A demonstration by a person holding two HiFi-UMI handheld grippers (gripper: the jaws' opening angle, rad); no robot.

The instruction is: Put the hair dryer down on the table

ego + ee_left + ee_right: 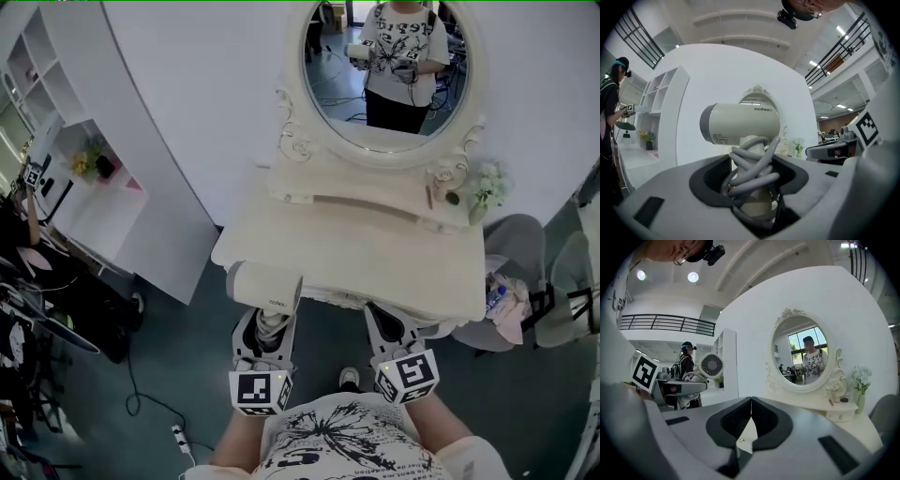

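A cream hair dryer (265,286) with a grey cord wound round its handle (752,168) stands upright in my left gripper (266,330), which is shut on that handle. Its barrel (740,124) points left to right across the left gripper view. In the head view the dryer hangs over the front left edge of the cream vanity table (375,246), not resting on it. My right gripper (390,328) is at the table's front edge, jaws shut together with nothing between them (751,414). The right gripper view shows the dryer's rear grille (711,365) off to the left.
An oval mirror (386,66) rises at the table's back, with a small shelf and a vase of flowers (485,187) at its right. Grey chairs (530,248) stand right of the table. A white shelf unit (89,183) and a person (23,239) are at left. A power strip (178,436) lies on the floor.
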